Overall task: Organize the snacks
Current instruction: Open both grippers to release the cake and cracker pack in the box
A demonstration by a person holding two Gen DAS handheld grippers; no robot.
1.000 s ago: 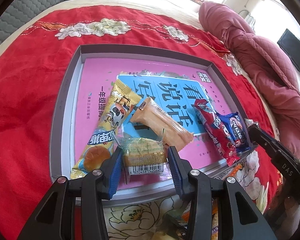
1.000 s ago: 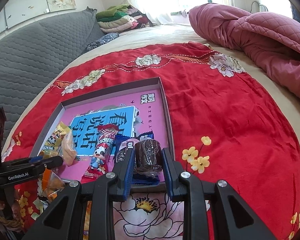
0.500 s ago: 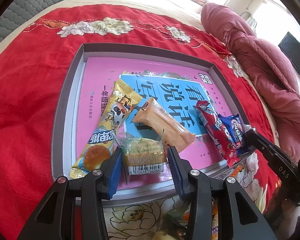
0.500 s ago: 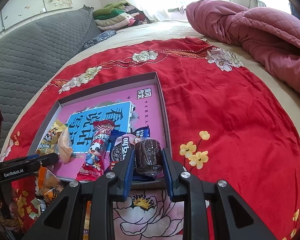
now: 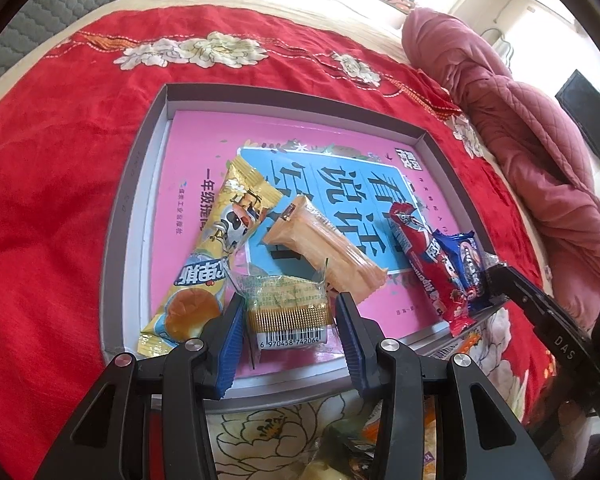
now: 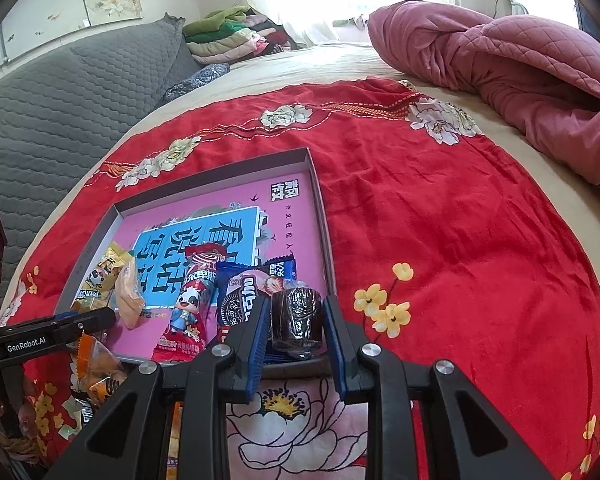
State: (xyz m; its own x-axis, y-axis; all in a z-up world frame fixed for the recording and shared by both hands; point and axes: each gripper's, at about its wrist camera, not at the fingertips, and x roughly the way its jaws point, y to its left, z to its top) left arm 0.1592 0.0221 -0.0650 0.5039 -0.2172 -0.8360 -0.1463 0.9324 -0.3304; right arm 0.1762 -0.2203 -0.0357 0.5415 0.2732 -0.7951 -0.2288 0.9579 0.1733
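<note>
A grey shallow tray [image 5: 128, 208] with a pink printed sheet inside lies on the red blanket. In it lie a long yellow packet [image 5: 220, 256], an orange packet [image 5: 324, 244], a red packet [image 5: 424, 264] and a blue cookie packet [image 5: 466, 264]. My left gripper [image 5: 288, 304] is shut on a clear-wrapped cracker packet [image 5: 284, 292] with a barcode, over the tray's near edge. My right gripper [image 6: 297, 304] is shut on a dark brown wrapped cake [image 6: 296, 320] at the tray's near right corner [image 6: 320, 208], beside the blue cookie packet [image 6: 240, 296].
Loose snacks [image 6: 96, 372] are heaped on the blanket just in front of the tray. A rumpled pink quilt [image 6: 520, 64] lies at the far right. A grey quilted cushion [image 6: 60, 104] and folded clothes [image 6: 232, 36] lie at the back left.
</note>
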